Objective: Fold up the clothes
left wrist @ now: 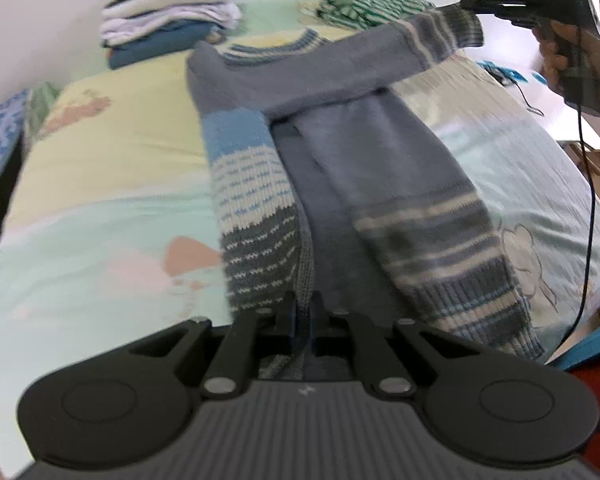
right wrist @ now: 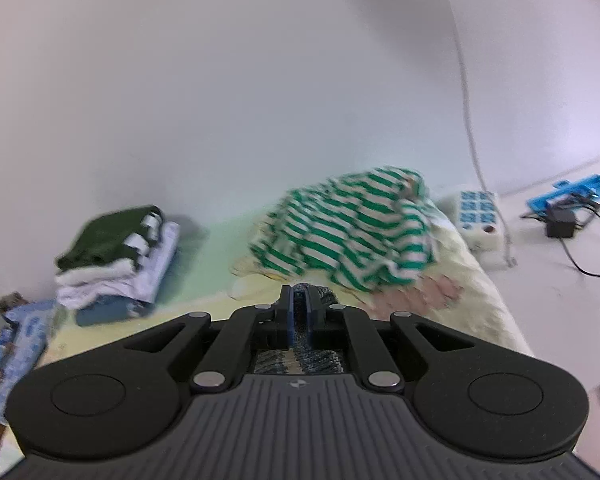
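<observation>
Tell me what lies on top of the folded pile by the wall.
A dark green garment tops the folded pile, over white and pale layers, with a blue piece at the bottom. How many garments the pile holds cannot be told; their inner folds are covered.

Home bedroom, patterned bedsheet [left wrist: 100, 184], folded clothes pile [right wrist: 116, 256]

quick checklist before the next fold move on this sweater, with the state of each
1. Left gripper shut on the sweater hem: ok.
2. Right gripper shut on the sleeve cuff: ok, knit shows between its fingers in the right wrist view.
3. Sleeve lifted off the bed: ok.
4. Other sleeve already folded over the body: ok.
5. Folded stack and green striped garment apart from the sweater: ok.
6. Sweater body flat, no wrinkles: cannot tell, picture blurred.
</observation>
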